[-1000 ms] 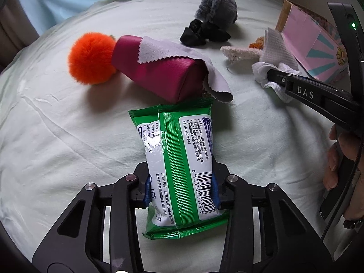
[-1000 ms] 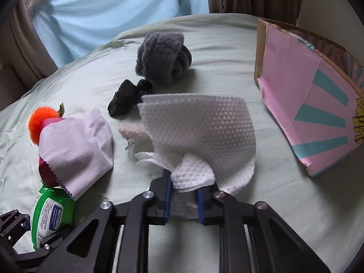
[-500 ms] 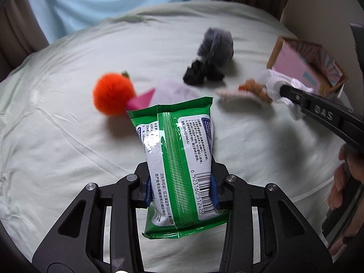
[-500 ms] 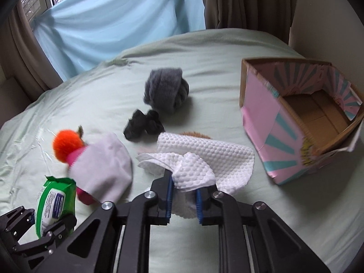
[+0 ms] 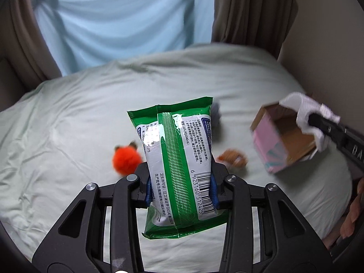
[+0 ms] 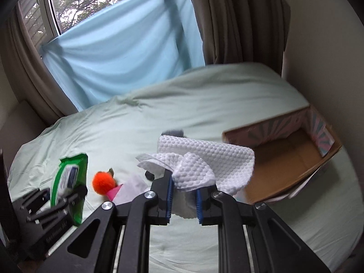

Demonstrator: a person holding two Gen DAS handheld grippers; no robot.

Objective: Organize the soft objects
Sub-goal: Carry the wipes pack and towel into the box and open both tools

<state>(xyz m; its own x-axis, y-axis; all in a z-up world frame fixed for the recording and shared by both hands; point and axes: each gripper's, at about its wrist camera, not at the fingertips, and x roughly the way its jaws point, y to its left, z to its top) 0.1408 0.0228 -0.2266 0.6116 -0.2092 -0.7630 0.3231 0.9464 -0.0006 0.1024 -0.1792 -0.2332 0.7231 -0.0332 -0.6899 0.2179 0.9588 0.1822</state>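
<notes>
- The left gripper [image 5: 180,190] has its jaws pinched on a green wipes pack [image 5: 179,159], gripping it across the lower half where the barcode sits; the pack stands up out of the grip, lifted off the bed.
- The right gripper [image 6: 183,201] has its blue-padded jaws closed on a bunched white dimpled cloth [image 6: 204,163], which fans out above and to the right of the pads.
- From the left-hand camera, that cloth [image 5: 304,113] hangs over the open top of the pink box [image 5: 273,145], with the black finger of the right gripper reaching in from the right.
- From the right-hand camera, the box [image 6: 284,159] lies just right of the cloth, its brown cardboard inside showing and its pink-and-teal pattern on the far wall.
- On the pale green bed sheet [image 5: 68,136] below, an orange pom-pom [image 5: 126,159] lies left of the pack, and a small orange-brown knitted item [image 5: 234,159] lies to its right, between the pack and the box.
- The right-hand camera also shows a pink pouch [image 6: 115,192] touching the pom-pom [image 6: 103,182], with a pale cloth [image 6: 134,186] draped on it.
- A bit of grey fluff [image 6: 173,133] peeks above the white cloth; I cannot tell more of it.
- Behind the bed hang a light blue sheet [image 6: 125,45] over the window and brown curtains [image 6: 238,22].
</notes>
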